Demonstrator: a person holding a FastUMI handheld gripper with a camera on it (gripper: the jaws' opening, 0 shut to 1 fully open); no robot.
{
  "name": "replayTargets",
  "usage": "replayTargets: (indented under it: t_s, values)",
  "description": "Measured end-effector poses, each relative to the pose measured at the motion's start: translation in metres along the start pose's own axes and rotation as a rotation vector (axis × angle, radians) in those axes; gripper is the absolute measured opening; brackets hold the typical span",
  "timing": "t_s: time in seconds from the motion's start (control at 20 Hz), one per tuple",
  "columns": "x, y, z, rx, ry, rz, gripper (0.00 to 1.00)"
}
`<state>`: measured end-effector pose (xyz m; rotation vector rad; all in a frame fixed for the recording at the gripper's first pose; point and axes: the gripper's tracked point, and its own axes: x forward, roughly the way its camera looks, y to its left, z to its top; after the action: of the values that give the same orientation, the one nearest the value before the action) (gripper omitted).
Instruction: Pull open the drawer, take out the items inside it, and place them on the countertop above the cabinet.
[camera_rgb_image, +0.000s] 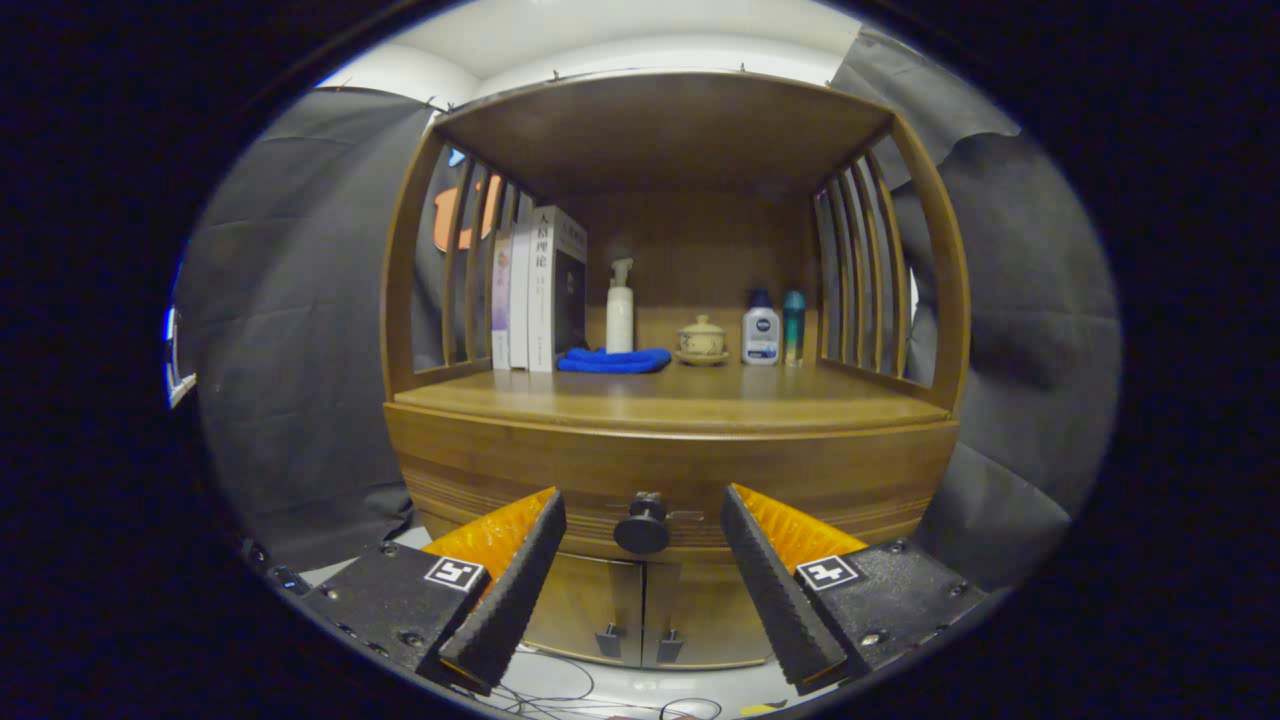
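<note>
1. Straight ahead of the gripper (643, 525), centred in the gap between its two fingers, sits the drawer knob (642, 527), a small dark round knob on the front of a wooden cabinet (470, 470)
2. Both fingers stand wide apart, one on each side of the knob, and neither touches it; they hold nothing
3. That knob is fixed to the drawer front (560, 480), a long curved wooden band that runs side to side just under the counter (670, 398); the drawer looks fully closed, so its contents are hidden
4. Because the knob sticks out toward the camera, the coming move is judged to be a short advance forward, a squeeze on the knob, then a pull straight back along the line of the fingers
5. Above the drawer, the counter carries a row of things at its back: upright books (530, 290), a folded blue cloth (613, 360), a white pump bottle (620, 310), a small lidded cup (701, 339) and two small bottles (775, 328); the front half is bare wood
6. Below the drawer are two closed cabinet doors (640, 615) with small handles
</note>
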<state>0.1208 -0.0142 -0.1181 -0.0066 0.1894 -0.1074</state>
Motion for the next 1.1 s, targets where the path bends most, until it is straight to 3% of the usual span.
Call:
replayTargets:
  t_s: [0.2,0.4,0.5,0.85,1.1]
  values:
    - [0.038,-0.007,-0.021,0.041,0.054,-0.028,0.92]
    - [0.061,-0.015,-0.028,0.050,0.081,-0.055,0.75]
    - [0.067,-0.011,-0.027,0.057,0.074,-0.073,0.73]
    - [0.065,-0.008,-0.037,0.082,0.111,-0.080,0.43]
    - [0.055,-0.010,-0.040,0.060,0.129,-0.091,0.36]
